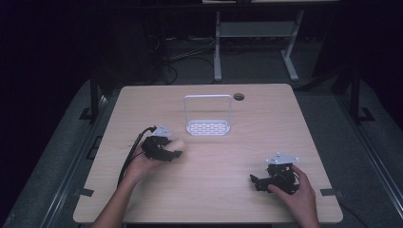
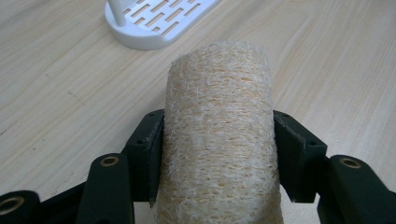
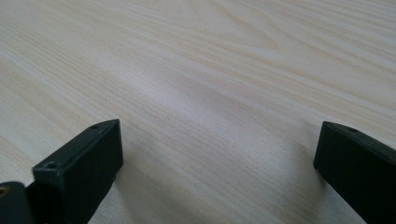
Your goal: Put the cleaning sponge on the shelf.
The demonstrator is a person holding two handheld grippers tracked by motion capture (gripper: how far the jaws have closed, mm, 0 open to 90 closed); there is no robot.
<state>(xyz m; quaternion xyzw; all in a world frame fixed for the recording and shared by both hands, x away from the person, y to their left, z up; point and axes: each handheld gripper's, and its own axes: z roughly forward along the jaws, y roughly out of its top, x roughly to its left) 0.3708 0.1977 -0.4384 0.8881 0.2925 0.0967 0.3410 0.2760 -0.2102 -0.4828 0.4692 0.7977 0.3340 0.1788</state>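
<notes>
My left gripper clamps a loofah roll, long axis pointing ahead toward the white rack (just beyond). My right gripper sits wide open, empty, well apart.

Beige fibrous loofah, white slotted rack, pale woodgrain table

Wooden table, white rack
</notes>
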